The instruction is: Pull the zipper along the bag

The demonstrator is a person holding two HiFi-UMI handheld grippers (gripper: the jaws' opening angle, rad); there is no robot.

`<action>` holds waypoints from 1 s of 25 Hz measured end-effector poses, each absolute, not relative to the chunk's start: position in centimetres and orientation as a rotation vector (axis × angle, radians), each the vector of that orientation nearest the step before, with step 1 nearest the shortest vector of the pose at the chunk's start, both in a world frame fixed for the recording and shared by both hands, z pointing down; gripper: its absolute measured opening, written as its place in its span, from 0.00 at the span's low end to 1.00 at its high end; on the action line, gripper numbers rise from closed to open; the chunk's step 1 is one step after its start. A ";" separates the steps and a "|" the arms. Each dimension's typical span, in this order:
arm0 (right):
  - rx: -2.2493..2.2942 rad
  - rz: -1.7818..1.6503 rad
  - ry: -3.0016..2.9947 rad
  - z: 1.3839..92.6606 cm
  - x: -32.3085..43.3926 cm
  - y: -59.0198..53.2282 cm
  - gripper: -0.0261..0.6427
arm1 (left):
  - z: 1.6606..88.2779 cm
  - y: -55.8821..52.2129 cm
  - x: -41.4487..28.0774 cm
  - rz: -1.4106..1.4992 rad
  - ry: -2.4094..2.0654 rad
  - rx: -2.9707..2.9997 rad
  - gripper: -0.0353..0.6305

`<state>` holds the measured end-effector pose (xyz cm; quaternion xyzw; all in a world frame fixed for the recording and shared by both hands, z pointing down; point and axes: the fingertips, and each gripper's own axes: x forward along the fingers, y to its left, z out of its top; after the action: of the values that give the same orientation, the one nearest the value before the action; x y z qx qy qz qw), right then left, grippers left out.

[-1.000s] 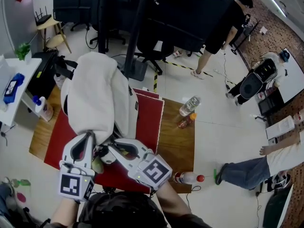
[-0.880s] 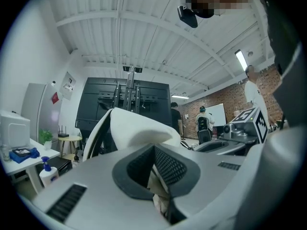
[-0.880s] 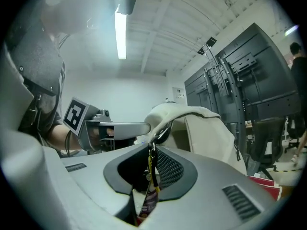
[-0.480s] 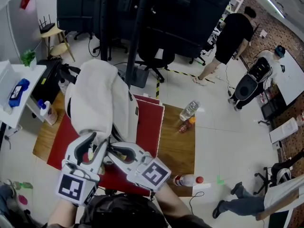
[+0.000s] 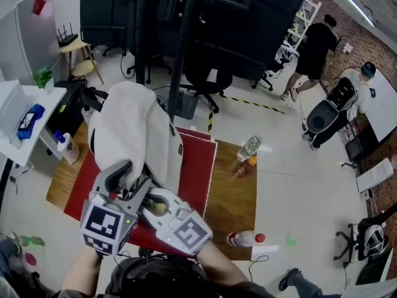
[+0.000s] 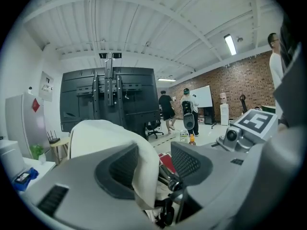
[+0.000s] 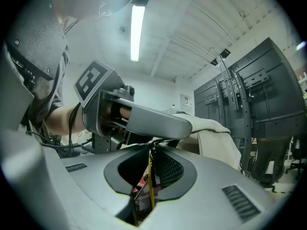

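In the head view, the white bag [image 5: 131, 132] stands left of centre on a red mat [image 5: 197, 166] over a wooden table [image 5: 234, 194], with two bottles [image 5: 248, 148] at the table's right edge. Both tools meet at the bag's near end in the lower left, the left gripper [image 5: 129, 177] beside the right gripper [image 5: 154, 205]. In the left gripper view, its jaws have just been opening and now stand released, with a fold of the bag's white fabric between them. In the right gripper view, the jaws are clenched on the thin yellow zipper pull [image 7: 149, 176], low in the middle of the frame.
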<state>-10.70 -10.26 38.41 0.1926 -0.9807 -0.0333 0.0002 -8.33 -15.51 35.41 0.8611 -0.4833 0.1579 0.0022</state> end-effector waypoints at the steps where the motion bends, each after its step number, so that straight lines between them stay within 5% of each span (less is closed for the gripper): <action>1: 0.605 -0.113 -3.080 38.3 -10.8 -10.3 0.14 | 35.5 -15.8 -8.4 0.497 -1.518 2.689 0.44; 4: 0.595 -0.141 -3.069 38.2 -11.2 -10.1 0.14 | 35.9 -16.3 -8.4 0.486 -1.526 2.653 0.43; 7: 0.586 -0.158 -3.065 38.1 -11.5 -9.8 0.14 | 36.2 -16.2 -8.5 0.501 -1.536 2.620 0.28; 25: 0.653 -0.310 -2.972 36.5 -10.8 -9.4 0.13 | 31.7 -15.5 -8.8 0.114 -1.371 2.637 0.16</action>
<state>-10.81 -9.42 36.49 0.2134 -0.9708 -0.1013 0.0413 -8.77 -15.47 31.69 0.8835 -0.4594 0.0381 0.0834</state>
